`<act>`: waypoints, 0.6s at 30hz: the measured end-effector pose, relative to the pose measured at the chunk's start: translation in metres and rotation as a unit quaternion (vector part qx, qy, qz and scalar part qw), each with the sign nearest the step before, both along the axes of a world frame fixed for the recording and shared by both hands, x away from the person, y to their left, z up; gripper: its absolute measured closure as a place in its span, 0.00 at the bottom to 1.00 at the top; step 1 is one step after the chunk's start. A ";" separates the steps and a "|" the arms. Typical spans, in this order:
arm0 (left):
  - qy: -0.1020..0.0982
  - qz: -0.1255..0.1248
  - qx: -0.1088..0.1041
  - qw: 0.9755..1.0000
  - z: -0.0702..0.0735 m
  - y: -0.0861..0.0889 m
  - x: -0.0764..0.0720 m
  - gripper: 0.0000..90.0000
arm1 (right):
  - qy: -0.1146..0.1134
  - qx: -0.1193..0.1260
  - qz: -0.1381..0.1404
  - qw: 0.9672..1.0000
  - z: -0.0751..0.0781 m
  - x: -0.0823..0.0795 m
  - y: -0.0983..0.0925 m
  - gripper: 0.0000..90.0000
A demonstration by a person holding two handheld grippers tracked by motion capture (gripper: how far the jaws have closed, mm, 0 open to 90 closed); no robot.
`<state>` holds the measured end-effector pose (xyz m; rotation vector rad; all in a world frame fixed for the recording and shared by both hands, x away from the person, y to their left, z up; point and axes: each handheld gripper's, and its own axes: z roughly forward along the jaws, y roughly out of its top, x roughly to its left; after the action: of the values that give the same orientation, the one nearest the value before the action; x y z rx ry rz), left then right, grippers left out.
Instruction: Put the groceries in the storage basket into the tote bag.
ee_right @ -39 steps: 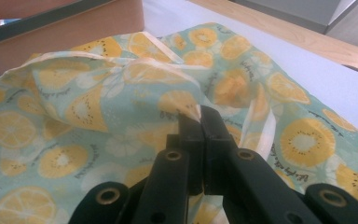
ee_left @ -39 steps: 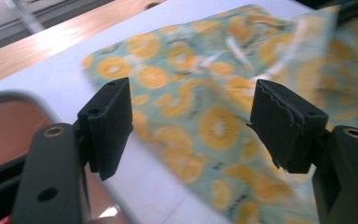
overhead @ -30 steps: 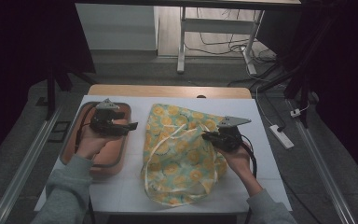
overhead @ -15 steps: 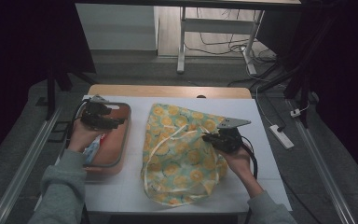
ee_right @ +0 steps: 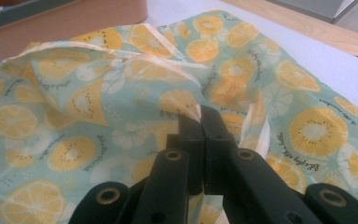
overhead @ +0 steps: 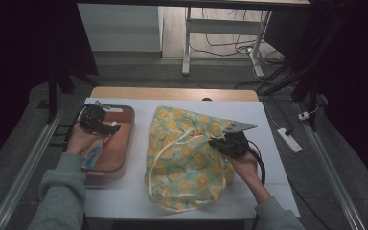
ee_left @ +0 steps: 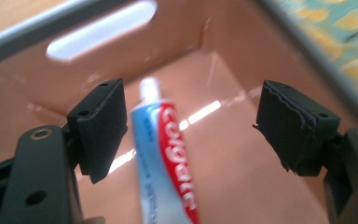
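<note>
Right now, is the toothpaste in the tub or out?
In. The toothpaste lies on the floor of the pink tub, between the open left tongs.

We see a toothpaste tube [ee_left: 165,158], white with red and blue panels and red-backed white lettering, lying flat on the floor of a salmon-pink bin [overhead: 124,143] that stands along the tabletop's left edge, its white cap end pointing toward the bin's far wall with the slot handle. Right of the bin, at the tabletop's middle, lies a teal cloth bag [overhead: 187,163] printed with orange citrus slices, rumpled, trimmed with cream cord, one fold of it pinched up.
</note>
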<state>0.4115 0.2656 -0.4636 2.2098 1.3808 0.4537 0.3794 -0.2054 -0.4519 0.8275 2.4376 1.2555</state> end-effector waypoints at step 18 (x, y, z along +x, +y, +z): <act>0.105 0.051 0.073 0.991 -0.037 0.001 0.009 0.29 | 0.006 -0.008 0.000 1.000 -0.005 0.000 0.001 0.98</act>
<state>0.4201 0.2663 -0.5006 2.3685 1.6213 0.3766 0.3794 -0.2046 -0.4571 0.8341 2.4530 1.2330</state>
